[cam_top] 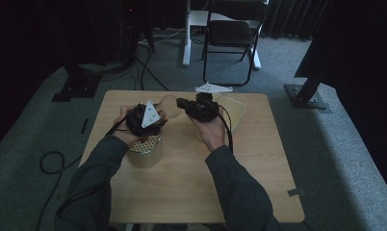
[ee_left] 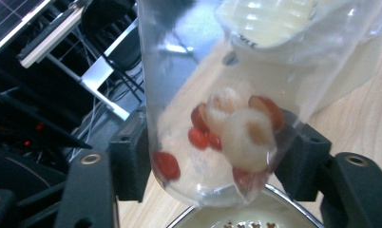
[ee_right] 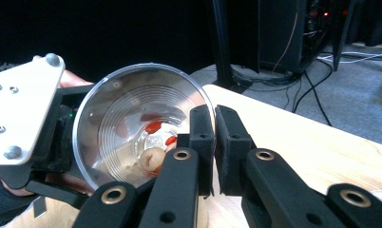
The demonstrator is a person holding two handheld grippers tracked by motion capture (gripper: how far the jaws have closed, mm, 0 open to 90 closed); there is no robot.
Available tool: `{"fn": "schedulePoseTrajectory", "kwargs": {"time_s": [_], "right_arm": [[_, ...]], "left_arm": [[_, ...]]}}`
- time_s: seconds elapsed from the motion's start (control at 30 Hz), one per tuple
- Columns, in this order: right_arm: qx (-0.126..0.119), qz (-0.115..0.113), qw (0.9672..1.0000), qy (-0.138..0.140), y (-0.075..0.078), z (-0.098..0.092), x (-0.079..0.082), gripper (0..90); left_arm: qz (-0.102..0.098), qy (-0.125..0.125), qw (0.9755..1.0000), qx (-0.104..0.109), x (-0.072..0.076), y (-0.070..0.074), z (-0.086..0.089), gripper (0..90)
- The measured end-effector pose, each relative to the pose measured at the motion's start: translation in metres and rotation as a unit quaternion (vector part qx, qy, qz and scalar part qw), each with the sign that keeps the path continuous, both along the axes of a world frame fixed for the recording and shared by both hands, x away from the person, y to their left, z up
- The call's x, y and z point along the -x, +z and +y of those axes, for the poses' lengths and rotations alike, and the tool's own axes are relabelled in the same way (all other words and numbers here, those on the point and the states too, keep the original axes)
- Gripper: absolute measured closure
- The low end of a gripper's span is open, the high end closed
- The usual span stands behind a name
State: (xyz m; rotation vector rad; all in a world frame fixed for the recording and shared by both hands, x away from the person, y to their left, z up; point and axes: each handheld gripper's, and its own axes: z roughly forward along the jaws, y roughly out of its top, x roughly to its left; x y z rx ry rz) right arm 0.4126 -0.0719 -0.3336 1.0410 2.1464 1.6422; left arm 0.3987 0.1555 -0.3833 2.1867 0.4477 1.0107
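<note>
Your left hand-held gripper [ee_left: 213,156] is clamped on the clear cup [ee_left: 217,109] of fruit, tipped above the strainer [cam_top: 144,144] — right hand-held gripper [ee_right: 214,137] closed, empty. Squeeze harder and the cup buckles — fruit spills onto the counter [cam_top: 182,178].

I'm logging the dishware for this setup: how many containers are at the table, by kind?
clear plastic cup, held with fruit pieces inside: 1
metal container with a perforated insert: 1
cream bowl: 1
Total: 3
</note>
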Motion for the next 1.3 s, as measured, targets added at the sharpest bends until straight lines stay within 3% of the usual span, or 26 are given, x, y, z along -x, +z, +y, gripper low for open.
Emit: {"fn": "schedulePoseTrajectory", "kwargs": {"time_s": [0.13,0.27,0.33,0.43,0.5,0.53,0.6,0.73,0.77,0.97,1.0,1.03,1.07,1.13,1.3], "right_arm": [[-0.011,-0.007,0.9996,-0.024,0.005,-0.011,-0.001,87.3],[-0.001,-0.014,0.9979,-0.063,0.01,-0.031,-0.003,87.6],[0.013,-0.016,0.9956,-0.091,0.011,-0.045,-0.006,87.6],[0.007,-0.007,0.992,-0.126,0.01,-0.072,-0.01,87.7],[0.01,-0.007,0.9908,-0.135,0.01,-0.077,-0.011,87.7],[0.004,-0.006,0.9882,-0.153,0.012,-0.093,-0.011,87.7],[-0.006,-0.008,0.9867,-0.162,0.014,-0.105,-0.01,87.7],[0.006,-0.013,0.9823,-0.187,0.016,-0.119,-0.008,87.7],[0.016,-0.011,0.9787,-0.204,0.013,-0.127,-0.008,87.7],[0.015,0.009,0.9739,-0.226,-0.003,-0.144,-0.014,87.0],[0.016,0.014,0.9739,-0.226,-0.006,-0.146,-0.015,80.1],[0.014,0.021,0.9741,-0.225,-0.009,-0.148,-0.018,62.5],[0.009,0.025,0.9716,-0.235,-0.012,-0.15,-0.019,55.4],[-0.002,0.026,0.9704,-0.24,-0.014,-0.155,-0.019,50.6],[0.006,0.022,0.9694,-0.245,-0.015,-0.161,-0.016,47.6]], "left_arm": [[0.001,0.016,0.9998,-0.013,-0.001,-0.004,0.006,35.0],[0.007,0.03,0.9995,-0.001,0.0,-0.003,0.022,35.3],[0.006,0.039,0.9992,0.013,0.001,-0.001,0.031,35.6],[0.004,0.05,0.9984,0.026,0.001,0.002,0.042,36.2],[0.004,0.053,0.9983,0.027,0.001,0.003,0.045,36.3],[0.002,0.059,0.9978,0.031,0.001,0.003,0.05,36.6],[0.004,0.063,0.9974,0.034,0.001,0.003,0.053,36.8],[0.007,0.066,0.9971,0.036,0.0,0.001,0.056,36.8],[0.008,0.067,0.997,0.037,0.0,0.0,0.056,36.9],[0.009,0.065,0.9972,0.036,0.0,0.0,0.054,37.2],[0.009,0.065,0.9972,0.036,0.0,0.0,0.054,37.6],[0.009,0.065,0.9972,0.036,0.0,0.0,0.053,37.8],[0.009,0.064,0.9972,0.037,0.0,0.0,0.053,37.8],[0.009,0.064,0.9972,0.037,0.0,0.0,0.053,37.8],[0.009,0.066,0.997,0.039,0.0,0.0,0.054,37.8]]}}
